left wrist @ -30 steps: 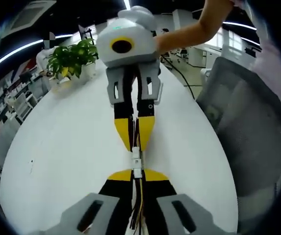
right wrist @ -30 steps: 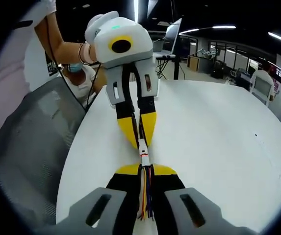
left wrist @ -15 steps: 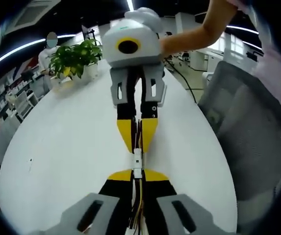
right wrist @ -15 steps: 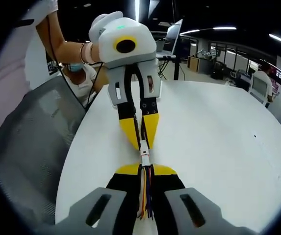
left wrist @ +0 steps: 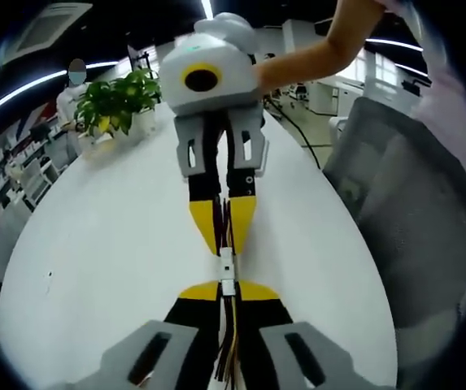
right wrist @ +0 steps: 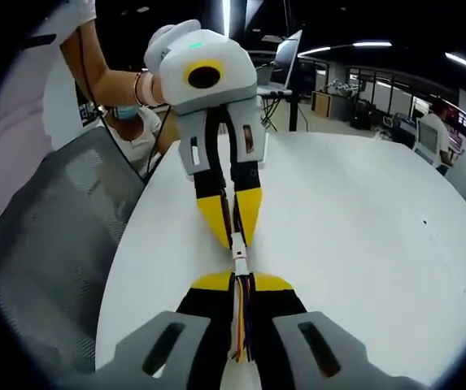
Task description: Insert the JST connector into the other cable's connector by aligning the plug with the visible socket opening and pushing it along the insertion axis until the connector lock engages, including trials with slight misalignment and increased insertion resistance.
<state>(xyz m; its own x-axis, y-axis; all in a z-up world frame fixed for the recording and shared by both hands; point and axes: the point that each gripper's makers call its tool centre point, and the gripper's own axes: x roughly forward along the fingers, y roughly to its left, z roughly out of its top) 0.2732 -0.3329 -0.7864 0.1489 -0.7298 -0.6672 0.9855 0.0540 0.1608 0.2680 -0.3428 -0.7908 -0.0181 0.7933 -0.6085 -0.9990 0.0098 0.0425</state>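
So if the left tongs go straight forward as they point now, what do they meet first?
Probably the right tongs, directly ahead, tip to tip: the white connectors between them already touch.

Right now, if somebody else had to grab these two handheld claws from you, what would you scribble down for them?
Left gripper: shut on its cable, white connector poking out at the tips.
Right gripper: shut on the other cable, its connector at its tips.
Both are held nose to nose above the white table, and the two connectors meet end to end in one straight line.
Done: plug and socket aligned and touching, maybe partly in.
Left: I cannot tell if the lock has caught. Push straight along the line, then check before letting go.
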